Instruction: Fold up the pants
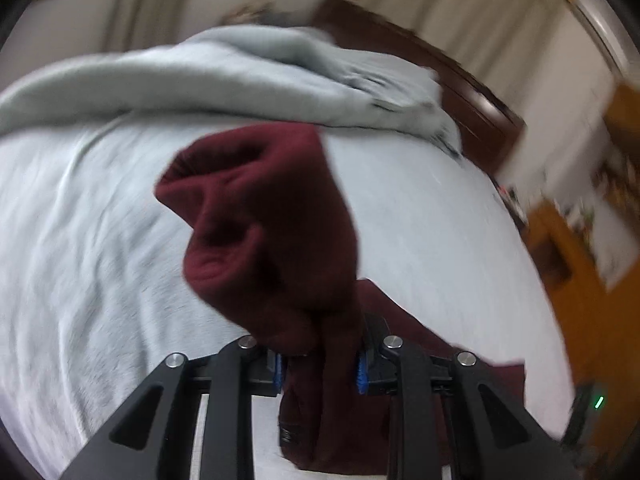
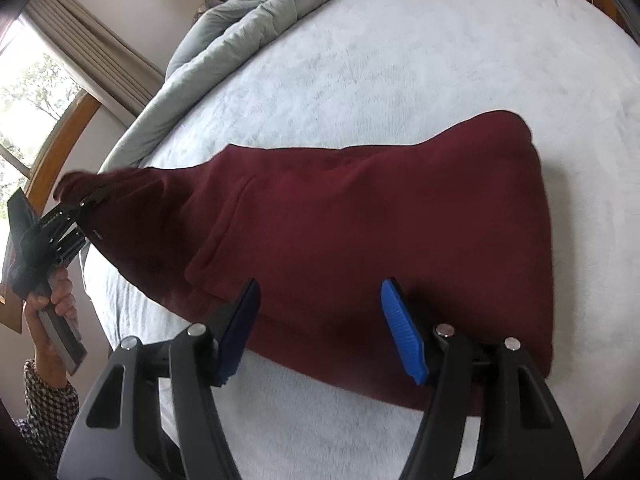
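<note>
Dark red pants (image 2: 380, 220) lie flat across a pale blue bed sheet (image 2: 400, 60). Their left end is lifted off the bed. My left gripper (image 1: 320, 364) is shut on that end, and a bunched cuff of the pants (image 1: 272, 220) stands up past its blue pads. In the right wrist view the left gripper (image 2: 86, 206) shows at the far left, held by a hand (image 2: 48, 304). My right gripper (image 2: 320, 288) is open above the near edge of the pants, and its blue pads (image 2: 400, 328) press on nothing.
A rumpled grey-blue duvet (image 2: 248, 28) is piled along the far side of the bed. A dark wooden headboard (image 1: 460, 92) and orange wooden furniture (image 1: 580, 280) stand beyond it. A curtained window (image 2: 32, 92) is at the left. A checked sleeve (image 2: 48, 400) shows below the hand.
</note>
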Demonstrator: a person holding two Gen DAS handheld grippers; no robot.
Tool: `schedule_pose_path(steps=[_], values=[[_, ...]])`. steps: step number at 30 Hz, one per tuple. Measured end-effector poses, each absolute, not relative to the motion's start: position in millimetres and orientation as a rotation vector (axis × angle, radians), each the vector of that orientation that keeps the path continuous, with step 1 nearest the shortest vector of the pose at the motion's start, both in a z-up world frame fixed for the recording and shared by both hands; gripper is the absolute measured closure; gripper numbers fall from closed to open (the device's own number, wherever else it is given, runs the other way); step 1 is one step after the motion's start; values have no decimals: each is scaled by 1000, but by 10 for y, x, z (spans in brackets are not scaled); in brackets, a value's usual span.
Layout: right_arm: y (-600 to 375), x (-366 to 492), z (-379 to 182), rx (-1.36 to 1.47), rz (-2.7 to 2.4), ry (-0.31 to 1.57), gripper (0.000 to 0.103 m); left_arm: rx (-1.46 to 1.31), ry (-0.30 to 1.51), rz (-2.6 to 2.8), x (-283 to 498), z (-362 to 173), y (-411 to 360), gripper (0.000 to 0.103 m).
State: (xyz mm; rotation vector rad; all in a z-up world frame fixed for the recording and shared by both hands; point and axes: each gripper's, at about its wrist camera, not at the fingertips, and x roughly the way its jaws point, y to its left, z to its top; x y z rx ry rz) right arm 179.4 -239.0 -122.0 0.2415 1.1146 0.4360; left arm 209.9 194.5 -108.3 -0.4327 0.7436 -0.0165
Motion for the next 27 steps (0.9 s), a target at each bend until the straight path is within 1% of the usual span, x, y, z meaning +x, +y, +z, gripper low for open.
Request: schedule_pose_path(steps=[4,12,17,20,22,24,25,27], values=[[-2467,1770,-1167,270,444,1106,40,-303,763,-40,2129,-1040,1546,78],[-2603,1789,-1241,339,436,1120,40,4,809,-100,2037,-1140,948,78],[-2601,1777,-1252,357,433,1120,40,175,845,-213,1925,-1302,502,77],[-2599,1786,-1246,361,436,1124,40,203,886,-248,1910,-1430,334,75],[-2601,1799,-1246,367,438,1126,37,196,935,-268,1934,-1540,259,70],[-2616,1803,-1246,366,439,1131,36,165,1001,-304,1933,-1652,216,46],[-2606,1809,-1250,360,437,1135,35,138,1024,-326,1911,-1688,203,41],[-2592,1819,-1256,353,438,1140,34,124,1005,-337,1837,-1649,201,27]])
